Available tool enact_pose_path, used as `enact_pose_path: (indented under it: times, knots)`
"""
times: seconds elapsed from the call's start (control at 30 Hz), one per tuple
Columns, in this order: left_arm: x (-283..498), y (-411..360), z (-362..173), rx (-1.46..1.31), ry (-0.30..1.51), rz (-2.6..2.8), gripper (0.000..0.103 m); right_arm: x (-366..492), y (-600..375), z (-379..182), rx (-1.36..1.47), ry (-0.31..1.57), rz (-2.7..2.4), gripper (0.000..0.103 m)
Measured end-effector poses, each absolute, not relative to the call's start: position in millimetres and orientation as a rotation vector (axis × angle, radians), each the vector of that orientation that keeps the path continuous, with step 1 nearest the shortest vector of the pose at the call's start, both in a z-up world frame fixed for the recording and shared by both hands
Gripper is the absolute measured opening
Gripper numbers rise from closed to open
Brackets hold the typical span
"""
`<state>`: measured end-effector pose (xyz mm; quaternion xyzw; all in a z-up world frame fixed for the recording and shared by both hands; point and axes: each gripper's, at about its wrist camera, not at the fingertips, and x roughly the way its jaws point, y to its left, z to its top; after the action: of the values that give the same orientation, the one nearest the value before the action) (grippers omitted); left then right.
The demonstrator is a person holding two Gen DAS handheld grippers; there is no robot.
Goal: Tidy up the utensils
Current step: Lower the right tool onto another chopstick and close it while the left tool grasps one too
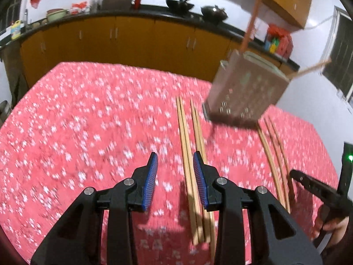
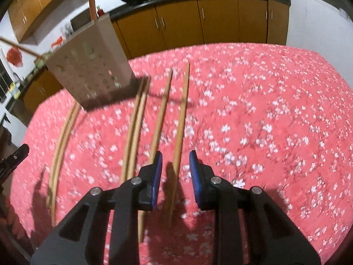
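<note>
Several wooden chopsticks lie lengthwise on the red flowered tablecloth (image 1: 77,121). A perforated metal utensil holder (image 1: 247,92) stands at the far side with two chopsticks sticking out of it; it also shows in the right wrist view (image 2: 88,72). My left gripper (image 1: 175,178) is open above the cloth, with one pair of chopsticks (image 1: 187,154) between its fingers' line. My right gripper (image 2: 175,176) is open over a single chopstick (image 2: 179,132); another chopstick (image 2: 160,119) and two pairs (image 2: 134,132) (image 2: 61,145) lie to its left.
Yellow kitchen cabinets (image 1: 123,37) with a black counter run behind the table, holding woks (image 1: 179,5) and bags. The right gripper's body (image 1: 320,192) shows at the left view's right edge. The table's edges curve away on both sides.
</note>
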<state>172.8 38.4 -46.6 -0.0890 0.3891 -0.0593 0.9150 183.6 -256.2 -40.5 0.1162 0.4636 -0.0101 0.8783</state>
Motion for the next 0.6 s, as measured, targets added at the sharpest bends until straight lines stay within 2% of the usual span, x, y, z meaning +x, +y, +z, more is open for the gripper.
enact_pose_path:
  times: [0.07, 0.23, 0.5, 0.6]
  knots:
    - [170.4, 35.8, -53.9, -0.176, 0.819, -0.137, 0.034, 181.6, -258.3, -44.7, 0.227, 0.959, -0.039, 0.008]
    - [165.0, 29.0, -64.8, -0.166, 0.849, -0.174, 0.033, 177.9, -272.1, -44.9, 0.27, 0.945, -0.093, 0.008]
    - [168.4, 18.2, -78.1, -0.112, 0.9, -0.194, 0.021, 176.5, -271.1, -42.7, 0.256, 0.941, -0.097, 0.008]
    - [169.2, 18.5, -82.8, -0.098, 0.913, -0.182, 0.019, 175.8, -270.9, -42.8, 0.249, 0.94, -0.095, 0.008]
